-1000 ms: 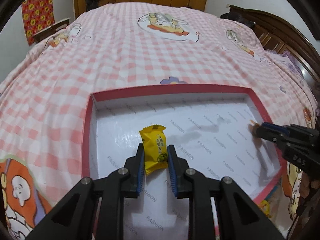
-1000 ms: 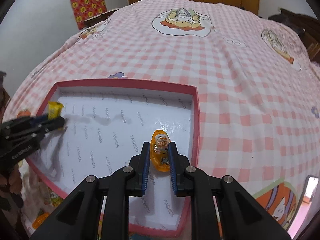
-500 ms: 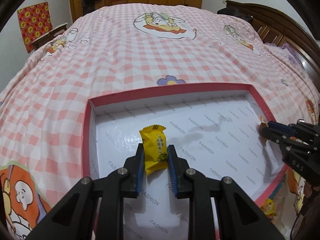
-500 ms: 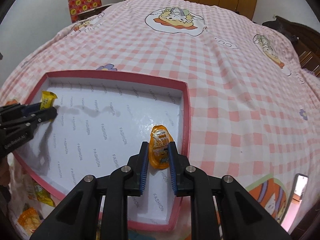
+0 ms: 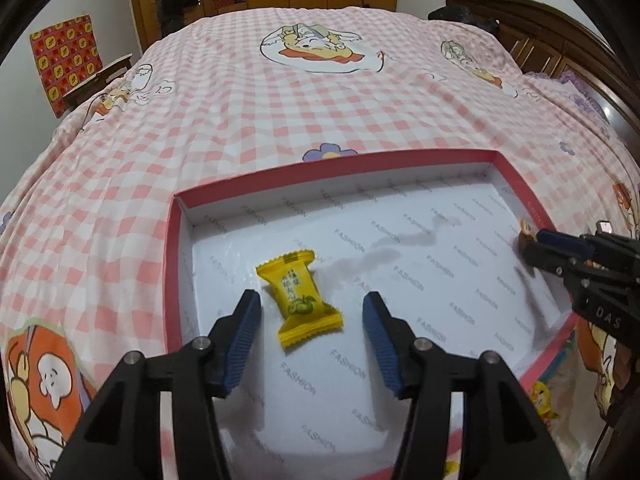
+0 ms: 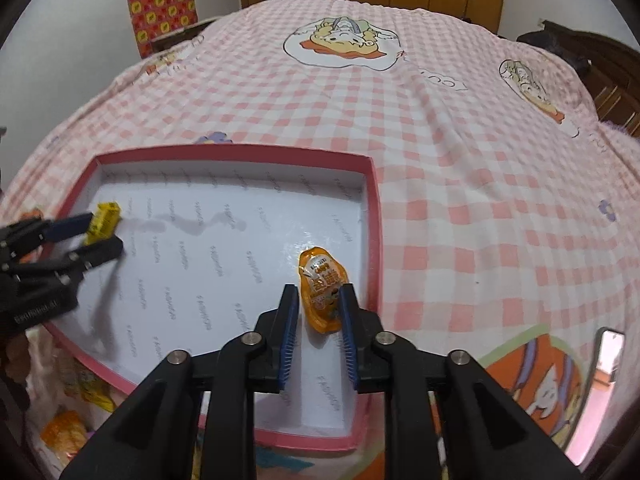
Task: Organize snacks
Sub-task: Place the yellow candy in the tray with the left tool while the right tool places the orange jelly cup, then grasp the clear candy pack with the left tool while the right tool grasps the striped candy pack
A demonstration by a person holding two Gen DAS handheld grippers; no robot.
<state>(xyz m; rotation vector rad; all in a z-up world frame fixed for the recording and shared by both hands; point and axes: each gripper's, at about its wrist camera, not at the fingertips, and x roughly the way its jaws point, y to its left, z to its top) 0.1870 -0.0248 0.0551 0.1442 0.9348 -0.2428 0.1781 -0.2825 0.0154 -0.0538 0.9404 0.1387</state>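
left wrist view: our left gripper [image 5: 312, 316] is opening, jaws spread clear of the yellow candy [image 5: 301, 298], which lies flat on the floor of the pink-rimmed box [image 5: 170, 264].
right wrist view: our right gripper [image 6: 319, 312] is opening too; one pad seems to touch the orange jelly cup [image 6: 323, 289] near the box's right wall.
risk: the cup (smooth, rounded) may cling to that pad and get dragged out as we withdraw.
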